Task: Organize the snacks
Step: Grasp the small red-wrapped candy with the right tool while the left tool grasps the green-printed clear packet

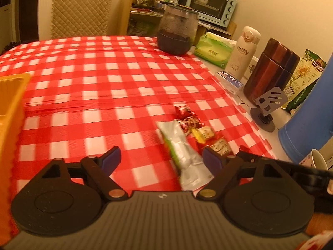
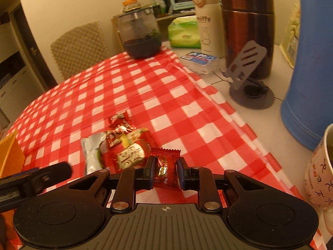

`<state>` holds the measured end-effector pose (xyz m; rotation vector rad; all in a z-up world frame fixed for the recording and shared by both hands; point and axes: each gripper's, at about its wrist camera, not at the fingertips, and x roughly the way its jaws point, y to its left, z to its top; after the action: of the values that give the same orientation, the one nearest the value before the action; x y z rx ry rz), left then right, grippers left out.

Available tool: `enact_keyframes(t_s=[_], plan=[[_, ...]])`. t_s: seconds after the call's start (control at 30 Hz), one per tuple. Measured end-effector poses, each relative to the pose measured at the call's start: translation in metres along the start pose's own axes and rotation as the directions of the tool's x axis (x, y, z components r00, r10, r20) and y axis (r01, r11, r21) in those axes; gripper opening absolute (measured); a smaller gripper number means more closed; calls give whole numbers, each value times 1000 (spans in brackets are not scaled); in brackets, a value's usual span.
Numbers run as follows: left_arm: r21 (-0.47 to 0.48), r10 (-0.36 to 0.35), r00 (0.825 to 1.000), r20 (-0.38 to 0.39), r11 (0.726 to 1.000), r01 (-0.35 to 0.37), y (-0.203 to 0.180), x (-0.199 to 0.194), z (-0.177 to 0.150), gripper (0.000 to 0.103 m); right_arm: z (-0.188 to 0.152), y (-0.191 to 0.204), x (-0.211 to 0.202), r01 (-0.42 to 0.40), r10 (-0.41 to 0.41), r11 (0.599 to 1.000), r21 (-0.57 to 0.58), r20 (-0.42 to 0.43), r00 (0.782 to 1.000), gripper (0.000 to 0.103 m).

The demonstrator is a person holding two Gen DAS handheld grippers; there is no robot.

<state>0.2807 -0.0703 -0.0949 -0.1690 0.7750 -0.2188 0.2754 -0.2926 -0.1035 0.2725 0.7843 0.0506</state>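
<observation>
A small pile of wrapped snacks [image 1: 199,133] lies on the red-checked tablecloth [image 1: 104,83]. Between the wide-apart fingers of my left gripper [image 1: 162,160] lies a long silver-and-green packet [image 1: 183,152]. It sits close to the right pad and well clear of the left one. In the right wrist view, my right gripper [image 2: 165,171] is shut on a red candy wrapper [image 2: 165,170] at the near edge of the pile. The silver packet [image 2: 91,154] and a red-and-white snack [image 2: 131,155] sit just left of it. An orange basket [image 1: 10,114] stands at the left.
Along the right, off the cloth, stand a dark glass jar [image 1: 177,33], green tissue pack [image 1: 214,50], white bottle [image 1: 242,52], brown thermos [image 1: 270,70], grey phone stand [image 1: 266,108], blue container [image 1: 308,125] and a patterned mug [image 2: 320,166]. A padded chair [image 1: 81,10] stands behind the table.
</observation>
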Motion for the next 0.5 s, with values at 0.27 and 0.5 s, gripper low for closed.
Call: enact_keyframes(t_s=[0.27,0.5], plan=[[29,7,999,-34,1000,-6,-19,37,-1,59,2,-7,0,14,-14,999,37,-2,1000,23],[105,49,998,-41,993,-44,-26,48,-2,41,2,-3,1,14,-14,1000,22,-2,1000,23]])
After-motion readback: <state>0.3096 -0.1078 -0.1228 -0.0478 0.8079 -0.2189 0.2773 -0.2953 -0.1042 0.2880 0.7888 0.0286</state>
